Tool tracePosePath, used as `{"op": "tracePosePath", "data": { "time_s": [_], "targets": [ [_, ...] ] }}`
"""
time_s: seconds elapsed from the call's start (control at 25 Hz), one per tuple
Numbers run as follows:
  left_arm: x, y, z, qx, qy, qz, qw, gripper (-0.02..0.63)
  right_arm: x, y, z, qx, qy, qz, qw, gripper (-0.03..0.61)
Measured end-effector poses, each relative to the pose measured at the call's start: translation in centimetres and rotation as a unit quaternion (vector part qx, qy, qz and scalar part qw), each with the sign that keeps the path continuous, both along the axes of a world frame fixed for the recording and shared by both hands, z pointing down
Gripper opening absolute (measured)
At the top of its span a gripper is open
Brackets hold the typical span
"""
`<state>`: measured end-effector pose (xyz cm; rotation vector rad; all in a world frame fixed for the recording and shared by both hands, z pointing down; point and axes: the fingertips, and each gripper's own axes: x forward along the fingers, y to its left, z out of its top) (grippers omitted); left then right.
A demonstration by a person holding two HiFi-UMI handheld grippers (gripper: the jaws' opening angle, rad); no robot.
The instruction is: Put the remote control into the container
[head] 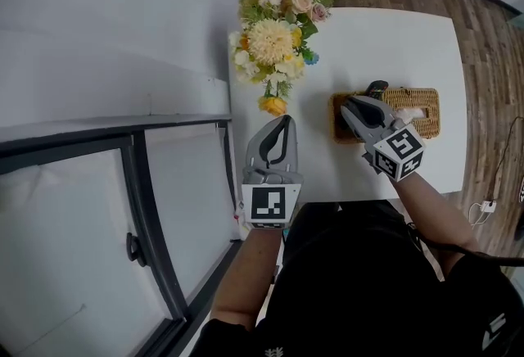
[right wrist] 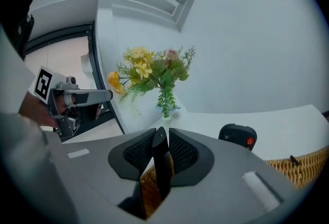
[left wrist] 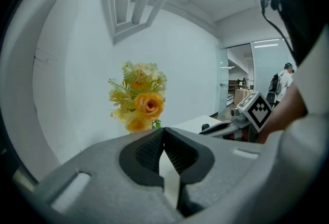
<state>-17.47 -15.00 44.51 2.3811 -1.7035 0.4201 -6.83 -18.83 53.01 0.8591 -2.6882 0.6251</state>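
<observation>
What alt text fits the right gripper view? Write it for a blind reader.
The right gripper clamps a slim black object edge-on, probably a remote control, over a wicker basket. Beyond lie a black remote with a red button and a bouquet; the left gripper shows at left.

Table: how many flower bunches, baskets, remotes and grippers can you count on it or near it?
flower bouquet: 1
wicker basket: 1
remote controls: 2, the loose remote beside the basket and the held remote in the right hand-held gripper
hand-held grippers: 2, counting the left hand-held gripper, shut on nothing
Total: 6
</observation>
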Motion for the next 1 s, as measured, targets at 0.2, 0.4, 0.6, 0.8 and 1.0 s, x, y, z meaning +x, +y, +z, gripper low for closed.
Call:
{"op": "tracePosePath", "data": {
  "time_s": [0.2,0.4,0.6,0.8,1.0],
  "targets": [
    [-0.1,0.0,-0.5,0.018,0.003,-0.007,0.9998,0.002,-0.2,0.1,1.8,-0.020,0.018,-0.003,1.000,0.081],
    [0.2,0.0,-0.3,0.012,0.002,-0.003,0.9999,0.002,-0.4,0.1,2.1,-0.020,0.019,-0.003,1.000,0.083],
    [0.7,0.0,-0.5,0.003,-0.023,0.021,0.9995,0.002,0.0,-0.1,2.0,-0.013,0.031,-0.003,0.999,0.091],
    [1.4,-0.5,-2.8,0.029,-0.017,0.016,0.9993,0.002,0.9,-0.2,0.9,-0.011,0.029,0.010,0.999,0.118],
    [2.0,-1.0,-5.2,0.039,-0.010,0.020,0.9990,0.002,1.6,-0.5,-1.1,0.007,0.023,0.018,1.000,0.127]
  ]
}}
